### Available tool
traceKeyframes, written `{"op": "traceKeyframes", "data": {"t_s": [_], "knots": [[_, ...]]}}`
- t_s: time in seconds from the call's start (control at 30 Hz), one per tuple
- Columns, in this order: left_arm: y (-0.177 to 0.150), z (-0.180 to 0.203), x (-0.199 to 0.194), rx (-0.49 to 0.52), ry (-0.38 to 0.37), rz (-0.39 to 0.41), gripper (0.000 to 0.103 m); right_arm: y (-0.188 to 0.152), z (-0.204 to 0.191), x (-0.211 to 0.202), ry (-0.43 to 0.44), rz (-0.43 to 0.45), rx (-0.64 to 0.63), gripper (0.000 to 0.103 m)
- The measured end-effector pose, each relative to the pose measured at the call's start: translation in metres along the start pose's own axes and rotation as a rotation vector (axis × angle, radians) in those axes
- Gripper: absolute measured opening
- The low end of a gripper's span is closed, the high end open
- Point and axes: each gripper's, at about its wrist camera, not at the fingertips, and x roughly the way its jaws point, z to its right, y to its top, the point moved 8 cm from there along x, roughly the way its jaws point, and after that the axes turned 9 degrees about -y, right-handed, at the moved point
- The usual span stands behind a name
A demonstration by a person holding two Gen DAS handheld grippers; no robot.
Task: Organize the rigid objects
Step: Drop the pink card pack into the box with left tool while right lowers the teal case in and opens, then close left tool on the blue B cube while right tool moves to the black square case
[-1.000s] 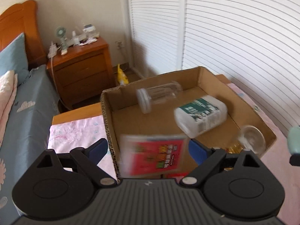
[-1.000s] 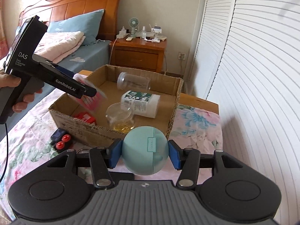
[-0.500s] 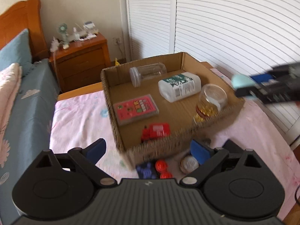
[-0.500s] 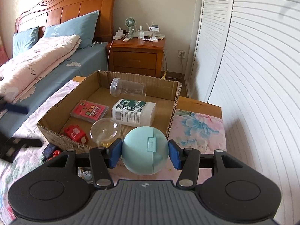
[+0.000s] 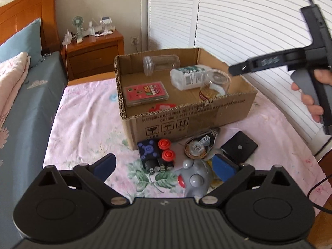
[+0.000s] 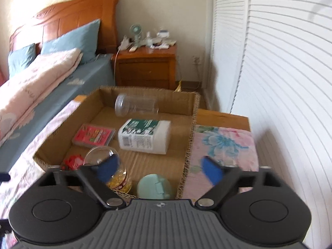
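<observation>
My left gripper (image 5: 164, 162) has its jaws opening, nothing clamped; between its blue pads lie a grey round toy (image 5: 195, 179) and a black block with red knobs (image 5: 155, 155), all resting on the floral pink cloth (image 5: 83, 128). My right gripper (image 6: 159, 169) is also opening, and the mint round case (image 6: 154, 186) sits free below it, in the near corner of the cardboard box (image 6: 189, 145), apart from both pads.

Just beyond the left gripper a foil-wrapped disc (image 5: 198, 147) and a flat black square (image 5: 239, 146) lie near the box's printed front wall. Inside the box I see a clear jar (image 6: 136, 104) on its side at the back, a white bottle with a green label (image 6: 145, 136) lying in the middle, a red card pack (image 6: 93, 134) beside it, a small red item (image 6: 72, 161), and a clear jar with yellow contents (image 6: 116, 176) partly behind my left-hand pad.

The cloth covers a wooden table (image 6: 222, 117) standing beside a bed (image 6: 41, 87) with blue pillows and a pink quilt. A wooden nightstand (image 6: 145, 66) with a small fan stands against the wall, and white louvred doors (image 6: 280, 72) run along the right. In the left view a hand (image 5: 313, 95) holds the right tool above the box's far corner.
</observation>
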Motion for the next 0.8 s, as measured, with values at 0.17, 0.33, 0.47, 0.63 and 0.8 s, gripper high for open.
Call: {"op": "traceKeyframes", "data": {"t_s": [0.17,0.33,0.47,0.63,0.8], "knots": [[-0.002,0.0,-0.002,-0.002,0.005,0.005,0.1,-0.007,0.005,-0.016,-0.022,0.002,0.023,0.103],[-0.002,-0.003,-0.002,0.006,0.03,0.027,0.1,-0.03,0.003,-0.028,-0.035,-0.036,0.048,0.103],[-0.005,-0.008,-0.001,0.0,0.033,0.024,0.1,-0.061,-0.006,-0.03,-0.063,-0.081,0.046,0.103],[-0.014,-0.012,0.0,-0.007,0.037,0.01,0.1,-0.097,-0.018,-0.028,-0.083,-0.126,0.056,0.103],[-0.024,-0.016,0.002,-0.016,0.048,-0.018,0.1,-0.128,-0.028,-0.023,-0.103,-0.172,0.051,0.103]]}}
